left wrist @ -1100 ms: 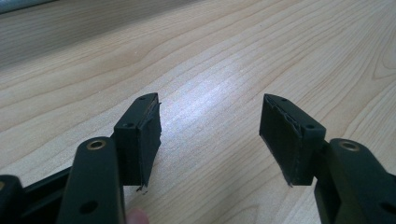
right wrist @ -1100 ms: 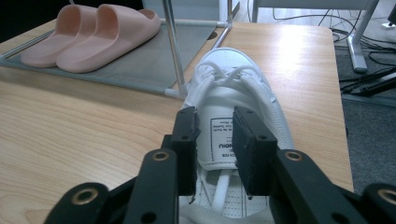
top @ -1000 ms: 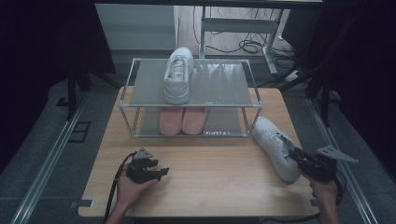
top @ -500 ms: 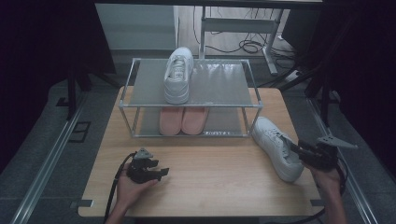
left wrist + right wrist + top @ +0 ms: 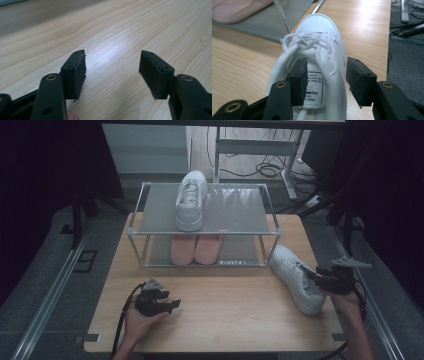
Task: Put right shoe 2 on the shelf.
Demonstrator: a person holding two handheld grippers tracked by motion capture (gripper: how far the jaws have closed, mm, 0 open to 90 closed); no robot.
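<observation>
A white sneaker lies on the wooden table at the right, toe toward the rack. My right gripper is at its heel end, open. In the right gripper view the sneaker points away from me; the right gripper has its left jaw inside the shoe's opening over the tongue label and its right jaw outside the side wall, not closed. My left gripper rests on the table at the front left, and in its own view the left gripper is open over bare wood.
A two-shelf metal rack stands at the back middle of the table. A second white sneaker sits on its top shelf, left of centre. A pair of pink shoes lies on the lower shelf. The table's right edge is close to the right hand.
My right gripper has moved forward along the table onto the heel end of the white sneaker. The left gripper and the shoes on the rack have stayed still.
</observation>
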